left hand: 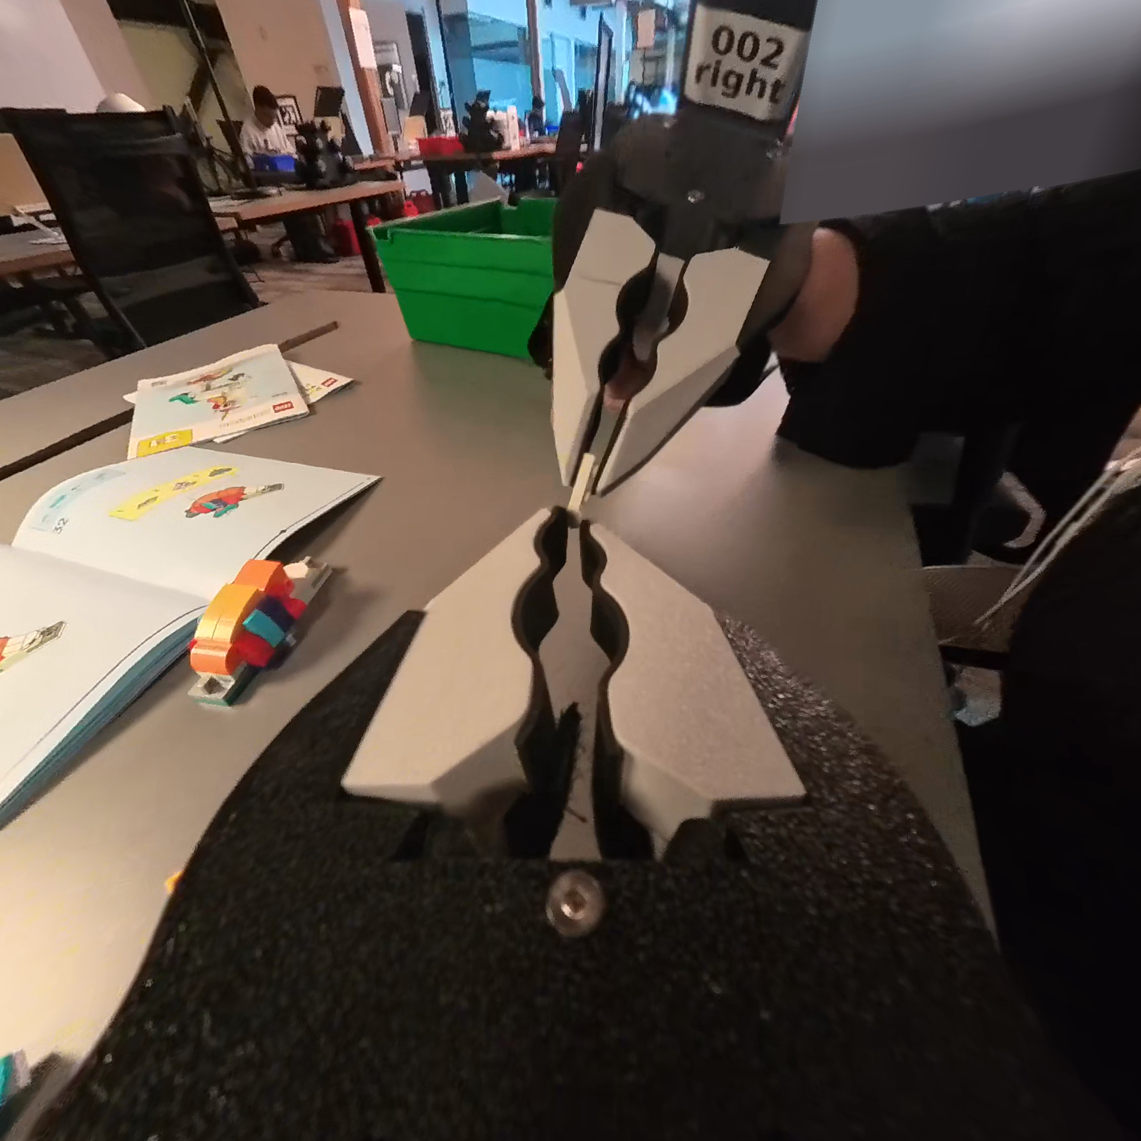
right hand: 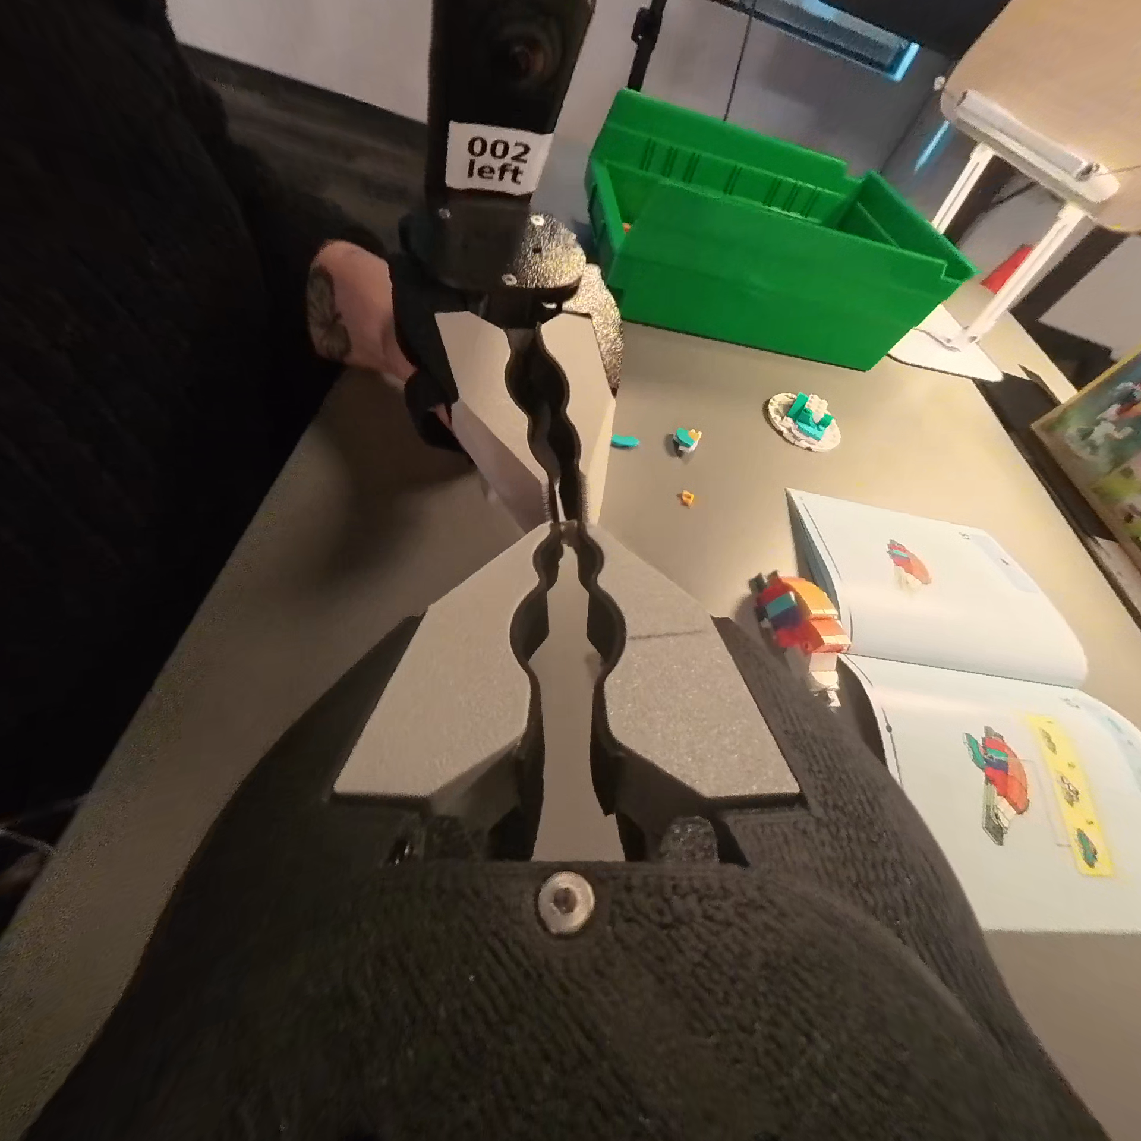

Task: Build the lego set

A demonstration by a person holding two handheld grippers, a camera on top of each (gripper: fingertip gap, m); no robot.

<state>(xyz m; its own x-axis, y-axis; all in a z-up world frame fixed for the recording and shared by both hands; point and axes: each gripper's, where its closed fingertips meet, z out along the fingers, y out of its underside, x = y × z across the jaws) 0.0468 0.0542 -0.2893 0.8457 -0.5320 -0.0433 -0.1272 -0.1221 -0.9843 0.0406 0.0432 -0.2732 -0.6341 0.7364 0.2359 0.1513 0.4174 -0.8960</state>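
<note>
Partial orange-red brick model [left hand: 256, 623] lies unfinished by the open instruction booklet [right hand: 938, 611]; loose teal pieces [right hand: 625, 441] remain. Left gripper [left hand: 571, 515] and right gripper [left hand: 583, 488] both pinch one small cream plate [left hand: 582, 481], tip to tip.

A grey table [right hand: 710, 444] holds a green bin [right hand: 772, 271], an open instruction booklet [right hand: 963, 617], a partly built orange and red lego model [right hand: 796, 617], a round white plate piece [right hand: 802, 420], small loose bricks [right hand: 685, 439] and two closed leaflets [left hand: 228, 395].
</note>
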